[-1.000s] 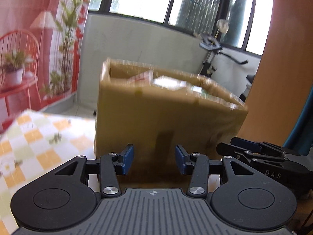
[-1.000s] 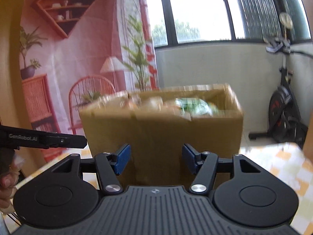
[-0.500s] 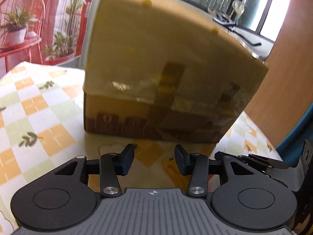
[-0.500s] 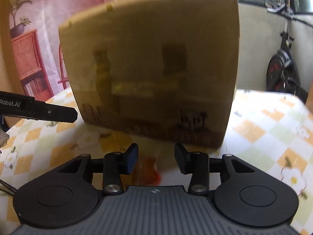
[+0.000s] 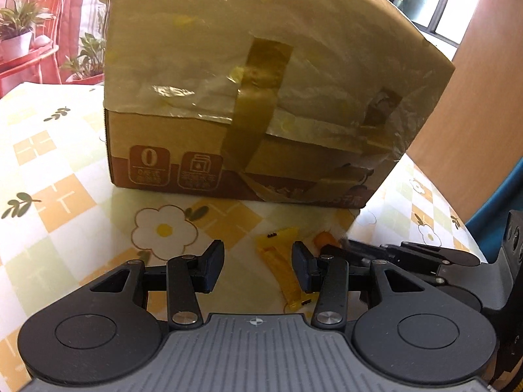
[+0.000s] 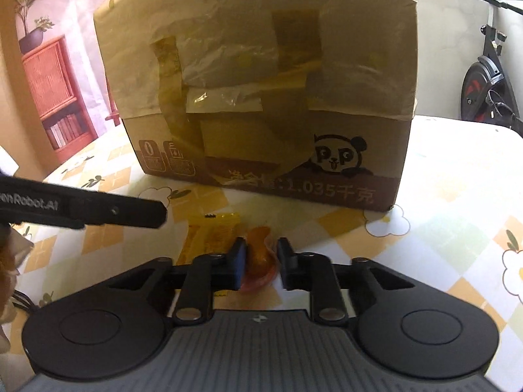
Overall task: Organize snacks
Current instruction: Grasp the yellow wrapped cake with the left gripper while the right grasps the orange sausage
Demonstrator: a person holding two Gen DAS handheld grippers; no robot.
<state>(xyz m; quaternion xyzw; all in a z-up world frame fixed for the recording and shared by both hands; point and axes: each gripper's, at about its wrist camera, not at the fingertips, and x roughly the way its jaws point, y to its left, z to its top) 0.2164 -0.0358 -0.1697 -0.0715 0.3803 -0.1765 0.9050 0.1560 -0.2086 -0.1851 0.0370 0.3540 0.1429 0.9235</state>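
A taped cardboard box (image 5: 255,98) stands on the checkered tablecloth; it also fills the right wrist view (image 6: 261,81). In front of it lie a yellow snack packet (image 5: 284,261) (image 6: 209,235) and a small orange jelly cup (image 6: 258,254) (image 5: 323,238). My left gripper (image 5: 258,268) is open, low over the table, with the yellow packet between its fingers. My right gripper (image 6: 261,263) has its fingers narrowed around the orange jelly cup, with small gaps showing at each side.
The flower-patterned tablecloth (image 5: 59,176) spreads left and right of the box. An exercise bike (image 6: 487,78) stands behind the table at the right. The other gripper's arm (image 6: 81,209) crosses the left of the right wrist view.
Both grippers dropped from above the box down to the table in front of it. The right fingers narrowed around the orange jelly cup. The left gripper stayed open.
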